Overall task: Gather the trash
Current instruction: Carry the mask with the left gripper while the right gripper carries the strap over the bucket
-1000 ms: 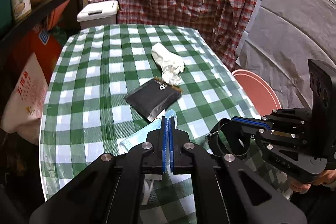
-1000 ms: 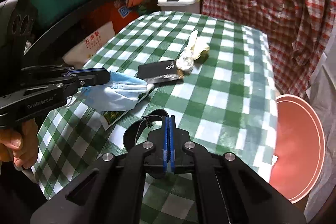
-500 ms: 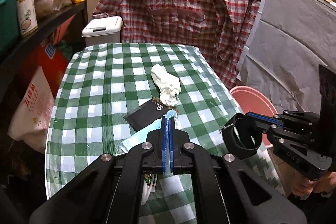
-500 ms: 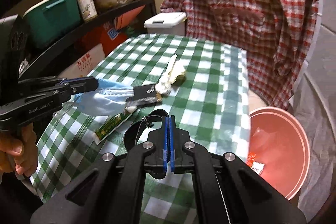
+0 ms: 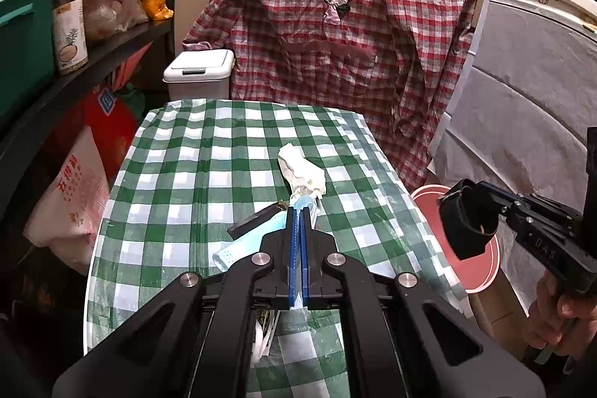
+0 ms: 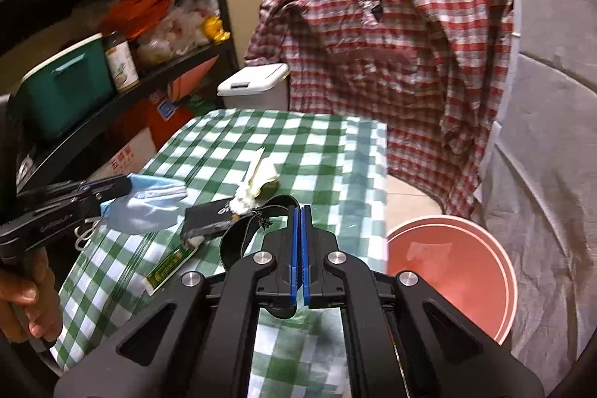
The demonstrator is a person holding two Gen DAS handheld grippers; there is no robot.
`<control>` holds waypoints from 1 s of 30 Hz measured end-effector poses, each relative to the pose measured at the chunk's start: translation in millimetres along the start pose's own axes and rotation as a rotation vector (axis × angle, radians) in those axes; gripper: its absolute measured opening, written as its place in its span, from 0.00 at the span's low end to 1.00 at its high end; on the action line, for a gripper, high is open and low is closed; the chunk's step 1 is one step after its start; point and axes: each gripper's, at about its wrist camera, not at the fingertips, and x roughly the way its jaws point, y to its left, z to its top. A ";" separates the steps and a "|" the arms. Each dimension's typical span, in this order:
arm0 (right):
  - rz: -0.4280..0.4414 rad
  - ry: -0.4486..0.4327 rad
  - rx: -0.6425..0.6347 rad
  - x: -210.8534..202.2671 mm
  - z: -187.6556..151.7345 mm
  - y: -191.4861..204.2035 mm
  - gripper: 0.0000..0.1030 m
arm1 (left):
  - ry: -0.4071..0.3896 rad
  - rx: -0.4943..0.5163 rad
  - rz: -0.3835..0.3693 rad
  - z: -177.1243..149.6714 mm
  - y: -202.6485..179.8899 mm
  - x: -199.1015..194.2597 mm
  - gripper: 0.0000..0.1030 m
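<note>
My left gripper (image 5: 298, 211) is shut on a light blue face mask (image 5: 242, 245) and holds it above the green checked table (image 5: 194, 174); the mask also shows in the right wrist view (image 6: 149, 204). My right gripper (image 6: 300, 211) is shut on a black strap loop (image 6: 242, 234), which shows in the left wrist view (image 5: 466, 226) held over the pink bin (image 6: 451, 271) beside the table's right edge. On the table lie a crumpled white tissue (image 5: 304, 174), a black packet (image 6: 209, 217) and a green wrapper (image 6: 171, 265).
A red plaid shirt (image 5: 335, 36) hangs behind the table. A white lidded bin (image 5: 201, 73) stands at the far end. Dark shelves (image 6: 112, 77) with a teal box, a jar and bags run along the left. A grey cover (image 5: 522, 92) is at the right.
Both grippers have risen and pulled back from the table with their loads. The right gripper has carried the black strap rightward off the table edge to above the pink bin.
</note>
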 end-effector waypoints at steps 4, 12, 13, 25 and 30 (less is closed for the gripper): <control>-0.020 -0.024 0.012 -5.5 5.0 -5.7 0.02 | -0.007 -0.008 0.006 1.8 -0.6 -1.1 0.02; -0.037 -0.051 0.040 -13.5 10.6 -20.0 0.02 | -0.021 -0.010 0.019 3.3 -4.5 -2.6 0.02; -0.038 -0.053 0.043 -14.1 10.8 -20.9 0.02 | -0.021 -0.009 0.019 3.4 -4.6 -2.6 0.02; -0.063 -0.083 0.072 -22.4 17.2 -36.5 0.02 | -0.033 -0.012 0.013 7.4 -9.4 -3.3 0.02; -0.084 -0.096 0.091 -27.1 20.2 -47.1 0.02 | -0.038 -0.011 0.004 9.8 -14.7 -2.1 0.02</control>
